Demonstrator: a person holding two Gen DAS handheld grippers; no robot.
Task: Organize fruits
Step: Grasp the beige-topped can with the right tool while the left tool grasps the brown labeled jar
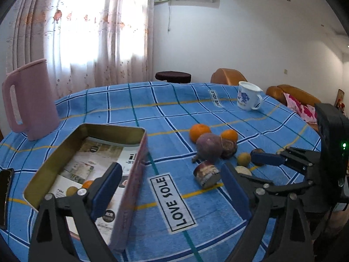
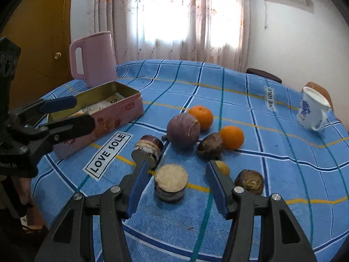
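- Right gripper [image 2: 175,175]: jaws spread around the cut fruit piece [image 2: 171,182], near on the table [image 2: 283,196].
- Left gripper [image 1: 170,187]: jaws spread, empty, by the tin [image 1: 135,163].
- The piece looks light and firm; grip its round sides.

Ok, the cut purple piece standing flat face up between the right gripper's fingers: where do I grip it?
Grip the cut purple piece across its dark round sides, below the pale flat top. It stands upright like a short cylinder, so probably bring the open right gripper forward and down from the near side, one finger on each side.
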